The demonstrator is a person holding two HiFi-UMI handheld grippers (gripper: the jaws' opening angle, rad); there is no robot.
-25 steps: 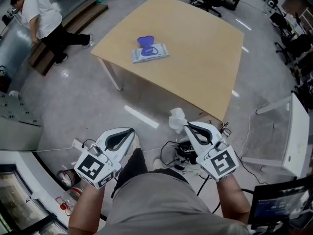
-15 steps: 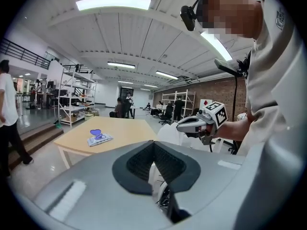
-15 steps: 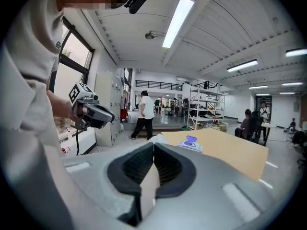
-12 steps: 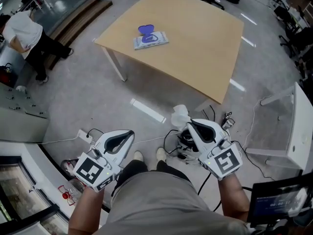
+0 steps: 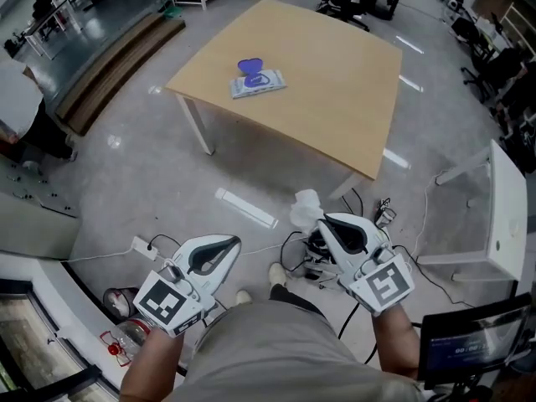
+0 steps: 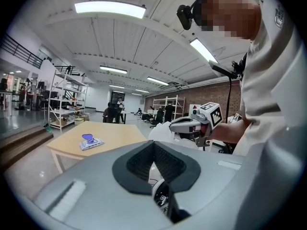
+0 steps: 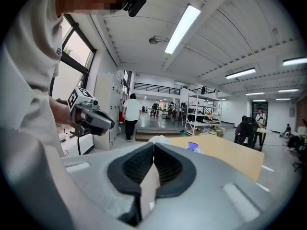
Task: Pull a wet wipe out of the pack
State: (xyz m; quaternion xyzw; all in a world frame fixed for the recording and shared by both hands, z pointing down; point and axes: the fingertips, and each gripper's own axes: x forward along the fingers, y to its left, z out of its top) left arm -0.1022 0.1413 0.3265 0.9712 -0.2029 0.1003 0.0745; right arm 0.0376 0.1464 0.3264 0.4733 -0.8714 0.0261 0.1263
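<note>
Both tools drawn back, worktop (image 5: 335,65) farther off. Left tool (image 5: 228,243) closed, empty. Pack (image 5: 258,83) on worktop, lid (image 5: 248,66) up. Right tool (image 5: 322,219) clamps wipe (image 5: 305,205), apparently free of pack: light, limp, damp, tears easily; grip by edge.

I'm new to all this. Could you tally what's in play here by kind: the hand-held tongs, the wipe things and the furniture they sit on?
Tongs: 2 (left tongs, right tongs)
Wet wipe pack: 1
Loose white wipe, gripped by the right tongs: 1
Table: 1
Total: 5
</note>
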